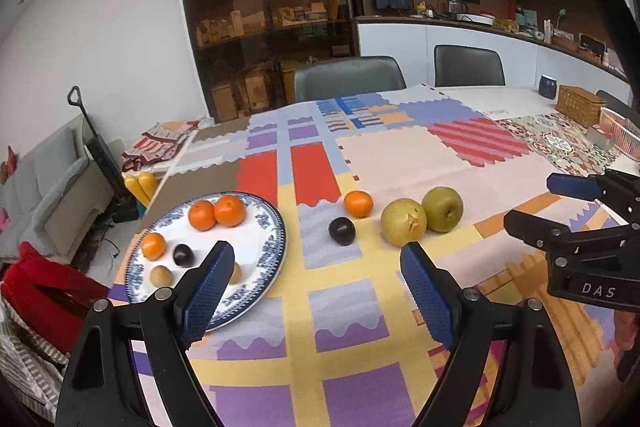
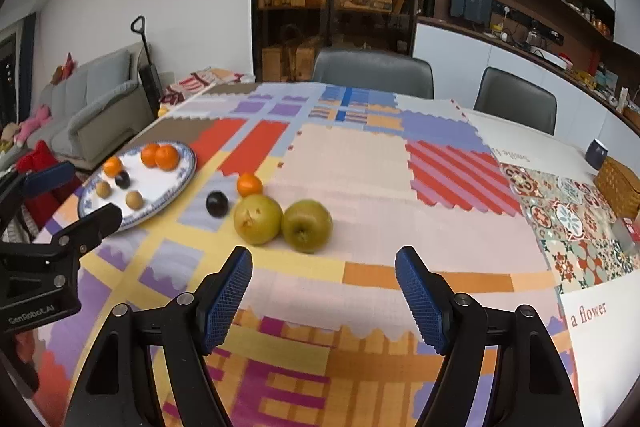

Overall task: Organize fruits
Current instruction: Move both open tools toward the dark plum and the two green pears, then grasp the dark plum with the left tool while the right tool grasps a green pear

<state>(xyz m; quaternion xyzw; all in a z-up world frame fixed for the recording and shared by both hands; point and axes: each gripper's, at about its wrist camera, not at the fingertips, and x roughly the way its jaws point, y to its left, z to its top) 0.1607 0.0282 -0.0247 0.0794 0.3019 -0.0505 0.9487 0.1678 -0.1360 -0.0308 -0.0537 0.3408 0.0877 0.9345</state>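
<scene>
Above the patchwork tablecloth point(image 2: 360, 163), both the left gripper point(image 1: 316, 287) and right gripper point(image 2: 324, 291) hung spread wide, gripping nothing. Beyond the right gripper's textured blue pads point(image 2: 230, 301) sat two round, yellow-green pears point(image 2: 258, 219), touching; farther left, a dark plum point(image 2: 217, 203), a glossy tangerine point(image 2: 249, 184), then the blue-rimmed porcelain plate point(image 2: 186, 171).

Table point(image 1: 500, 95): patchwork cloth point(image 1: 400, 155), plate point(image 1: 276, 239), tangerine point(image 1: 358, 203), plum point(image 1: 342, 231), two pears point(image 1: 403, 222)

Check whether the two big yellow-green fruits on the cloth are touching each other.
Touching. In the right wrist view the yellow pear and the green apple press side to side with no cloth visible between them.
</scene>
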